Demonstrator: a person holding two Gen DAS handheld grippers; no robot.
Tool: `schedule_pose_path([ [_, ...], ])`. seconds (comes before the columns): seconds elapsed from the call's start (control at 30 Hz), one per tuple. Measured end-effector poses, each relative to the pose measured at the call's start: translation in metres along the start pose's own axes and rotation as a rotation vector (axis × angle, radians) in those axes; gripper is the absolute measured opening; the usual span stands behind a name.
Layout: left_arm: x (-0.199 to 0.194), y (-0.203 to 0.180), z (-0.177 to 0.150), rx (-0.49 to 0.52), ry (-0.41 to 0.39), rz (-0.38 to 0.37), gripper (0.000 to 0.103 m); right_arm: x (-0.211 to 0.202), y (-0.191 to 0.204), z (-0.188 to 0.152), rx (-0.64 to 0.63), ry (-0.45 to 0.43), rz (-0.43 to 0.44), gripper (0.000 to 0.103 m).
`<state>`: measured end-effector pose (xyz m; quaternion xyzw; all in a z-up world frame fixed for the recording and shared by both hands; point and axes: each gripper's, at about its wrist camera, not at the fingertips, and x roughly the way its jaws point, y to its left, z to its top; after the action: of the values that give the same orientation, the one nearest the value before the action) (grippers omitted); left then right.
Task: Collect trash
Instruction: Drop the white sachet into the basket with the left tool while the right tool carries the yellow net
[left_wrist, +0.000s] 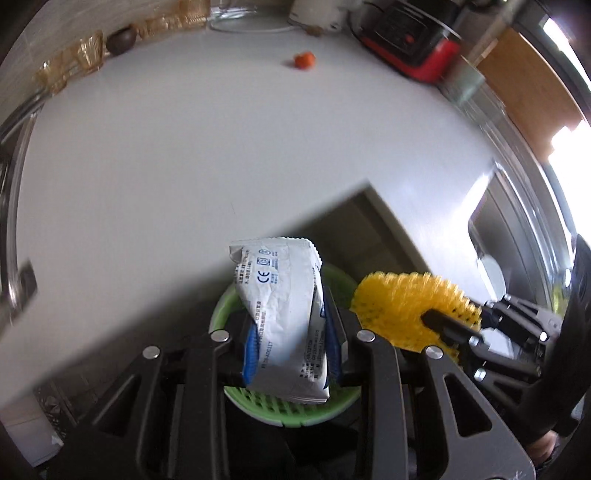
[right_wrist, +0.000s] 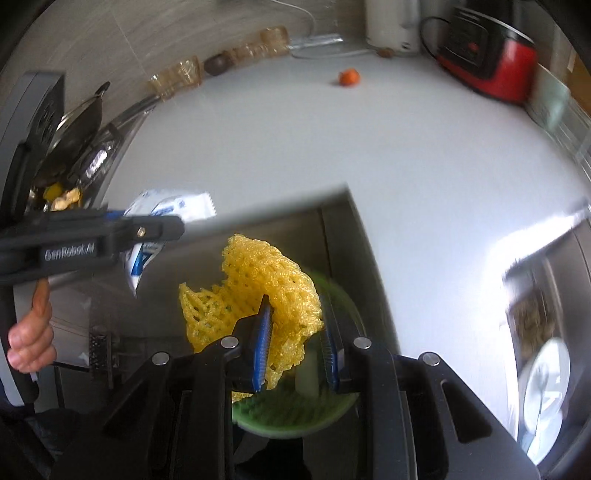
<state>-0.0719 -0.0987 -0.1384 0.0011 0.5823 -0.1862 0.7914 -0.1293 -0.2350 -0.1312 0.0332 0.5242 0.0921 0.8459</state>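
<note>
Looking down past the white desk (left_wrist: 184, 147) corner, I am seeing a green bin (left_wrist: 295, 410) sitting below both tongs. My left tongs (left_wrist: 291, 347) are clenching a crumpled white packet (left_wrist: 284, 317), which is hanging right above the bin's rim. My right tongs (right_wrist: 295, 343) are gripping a yellow foam net (right_wrist: 273, 291) over the same bin, just beside the packet. Farther back on the desk, a red appliance (right_wrist: 491, 66) is standing near the wall, and a small orange scrap (left_wrist: 304, 60) is lying alone, well apart from everything.
</note>
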Motion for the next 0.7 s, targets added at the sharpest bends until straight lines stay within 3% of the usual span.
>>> schedule_pose_path([
  [0.23,0.003,-0.019,-0.055,0.019,0.041,-0.002,0.029,-0.027,-0.004,-0.043,-0.018,-0.006,-0.027,0.025],
  [0.43,0.023,-0.027,-0.071,0.065,0.039,0.008,0.029,-0.033,-0.009,-0.055,0.006,-0.010,-0.047,0.025],
  [0.6,0.058,-0.025,-0.082,0.074,0.089,0.025,0.029,-0.034,-0.012,-0.063,0.021,-0.010,-0.047,0.025],
  [0.67,0.065,-0.025,-0.084,0.068,0.101,0.008,0.033,-0.035,-0.014,-0.065,0.030,-0.008,-0.044,0.025],
  [0.7,0.069,-0.025,-0.084,0.065,0.105,0.015,0.040,-0.035,-0.014,-0.066,0.032,-0.005,-0.043,0.025],
])
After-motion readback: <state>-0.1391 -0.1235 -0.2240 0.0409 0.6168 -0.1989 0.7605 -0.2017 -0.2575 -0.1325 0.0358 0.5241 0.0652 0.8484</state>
